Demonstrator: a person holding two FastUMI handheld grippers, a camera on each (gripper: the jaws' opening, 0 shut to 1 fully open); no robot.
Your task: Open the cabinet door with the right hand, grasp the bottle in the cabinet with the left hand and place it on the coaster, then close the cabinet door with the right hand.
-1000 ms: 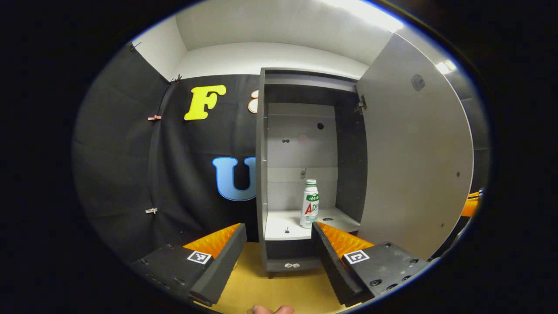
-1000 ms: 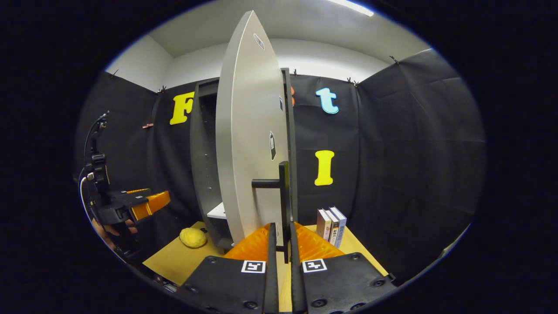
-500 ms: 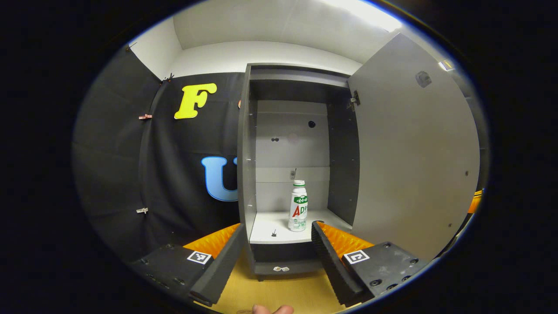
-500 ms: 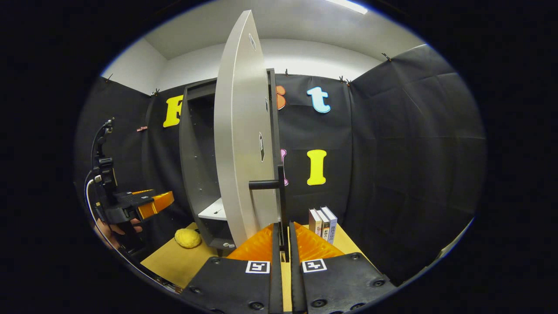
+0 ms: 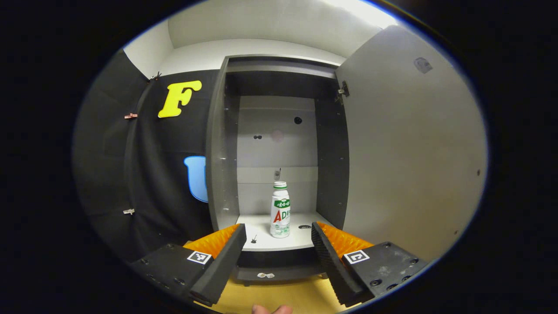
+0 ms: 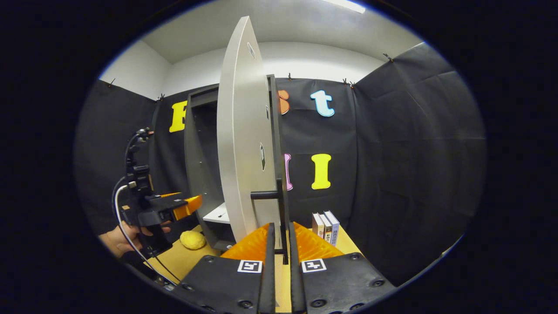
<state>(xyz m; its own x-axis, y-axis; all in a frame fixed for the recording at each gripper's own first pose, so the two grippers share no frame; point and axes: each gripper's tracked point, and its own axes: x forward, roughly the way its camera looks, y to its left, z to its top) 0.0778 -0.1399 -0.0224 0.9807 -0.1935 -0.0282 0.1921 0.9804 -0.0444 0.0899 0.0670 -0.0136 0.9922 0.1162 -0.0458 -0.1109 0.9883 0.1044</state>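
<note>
The bottle (image 5: 280,210) stands upright on the cabinet (image 5: 224,144) shelf, near its front edge and apart from both walls, framed between the spread fingers of the left gripper (image 5: 279,244), which holds nothing and hangs just short of the shelf. The right gripper (image 6: 279,244) is clenched on the dark bar handle (image 6: 282,205) of the cabinet door (image 6: 242,144), keeping the door swung wide. The likeliest trouble is a knock: the bottle is tall and narrow, so a finger that comes in off-centre or too high would probably tip it against the back panel, and a fingertip dipping low could catch the shelf lip. If the right hand's pull slackens, the door may drift into the left gripper's path. No coaster can be made out in either view, so the drop point is yet to be found. Compared with a second ago, the cabinet opening sits more squarely ahead of the left gripper and the bottle has shifted toward the middle between its fingers; in the right gripper view the left gripper (image 6: 185,208) is nearer the cabinet mouth
</note>
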